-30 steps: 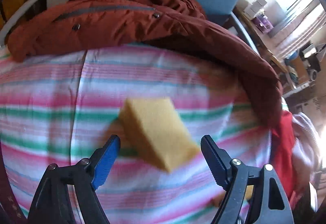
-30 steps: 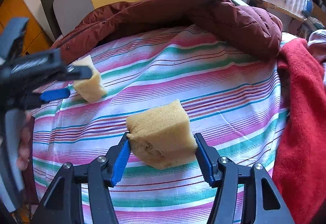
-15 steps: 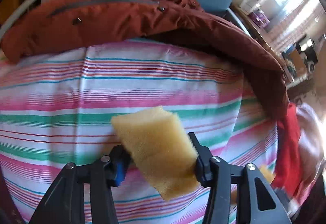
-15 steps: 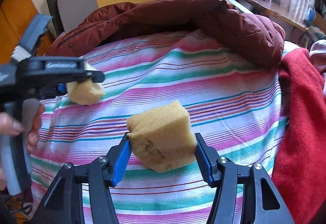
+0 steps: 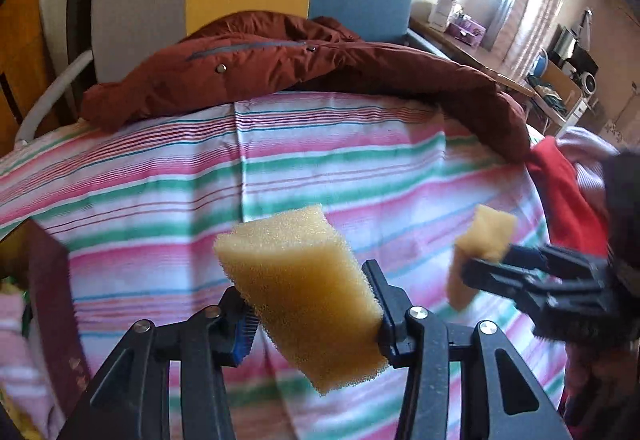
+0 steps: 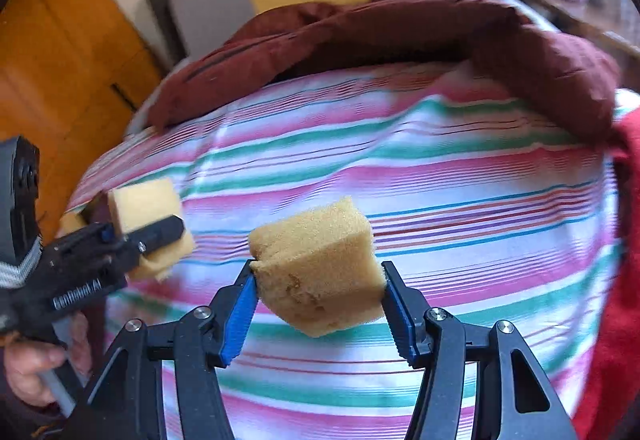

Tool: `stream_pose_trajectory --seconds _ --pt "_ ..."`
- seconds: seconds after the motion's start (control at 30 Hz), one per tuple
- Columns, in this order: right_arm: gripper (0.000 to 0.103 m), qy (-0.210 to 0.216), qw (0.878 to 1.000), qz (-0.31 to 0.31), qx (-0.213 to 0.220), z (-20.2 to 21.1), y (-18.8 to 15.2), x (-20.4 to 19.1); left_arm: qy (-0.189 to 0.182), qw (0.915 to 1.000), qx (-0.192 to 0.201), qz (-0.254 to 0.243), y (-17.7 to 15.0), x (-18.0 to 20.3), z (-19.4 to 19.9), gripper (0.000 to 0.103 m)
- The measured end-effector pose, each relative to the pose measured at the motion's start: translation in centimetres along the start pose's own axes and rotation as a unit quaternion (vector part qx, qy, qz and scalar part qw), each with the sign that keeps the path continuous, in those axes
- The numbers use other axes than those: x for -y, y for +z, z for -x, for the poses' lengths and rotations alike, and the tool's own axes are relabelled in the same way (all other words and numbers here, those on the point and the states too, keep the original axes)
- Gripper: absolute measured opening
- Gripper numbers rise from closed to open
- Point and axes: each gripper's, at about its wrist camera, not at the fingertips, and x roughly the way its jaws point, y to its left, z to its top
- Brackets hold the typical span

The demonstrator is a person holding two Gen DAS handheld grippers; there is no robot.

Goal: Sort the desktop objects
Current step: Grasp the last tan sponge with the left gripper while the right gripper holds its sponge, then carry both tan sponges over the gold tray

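Left tongs (image 5: 312,314): jaws clamped on a yellow sponge (image 5: 298,292), held clear above the bed. Right tongs (image 6: 318,300): jaws clamped on a second sponge (image 6: 316,266), likewise raised. Left hand (image 6: 38,364) grips its tool's handle; both tongs side by side.

The right claw (image 6: 316,294) clamps a yellow sponge (image 6: 316,264) above the striped sheet (image 6: 460,176).

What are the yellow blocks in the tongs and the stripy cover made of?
Both yellow blocks look like soft foam sponge: matte, speckled with tiny open pores, edges ragged and squashed where the tongs pinch. The stripy cover looks like thin woven cotton cloth, matte, with soft creases, though the fibre is uncertain.
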Motion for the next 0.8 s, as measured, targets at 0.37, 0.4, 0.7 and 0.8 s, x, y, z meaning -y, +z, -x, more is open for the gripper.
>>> stream_pose_trajectory --seconds 0.37,0.4,0.7,0.8 --pt "0.060 0.012 0.999 0.004 -0.030 -1.2 -0.4 -1.0 0.016 0.9994 0.030 -0.006 -4.5 -1.5 4.2 0.048" --pt "0.060 0.010 0.999 0.003 -0.031 -1.3 -0.3 -1.0 0.017 0.9993 0.033 -0.009 -4.8 -1.5 4.5 0.048" --pt "0.060 -0.018 0.999 0.000 -0.040 -1.2 -0.4 -2.1 0.017 0.9987 0.043 -0.019 -6.6 -2.5 6.7 0.048" --pt "0.060 -0.032 0.999 -0.008 -0.040 -1.0 -0.7 -2.3 0.017 0.9987 0.044 -0.016 -7.0 -3.0 7.1 0.048"
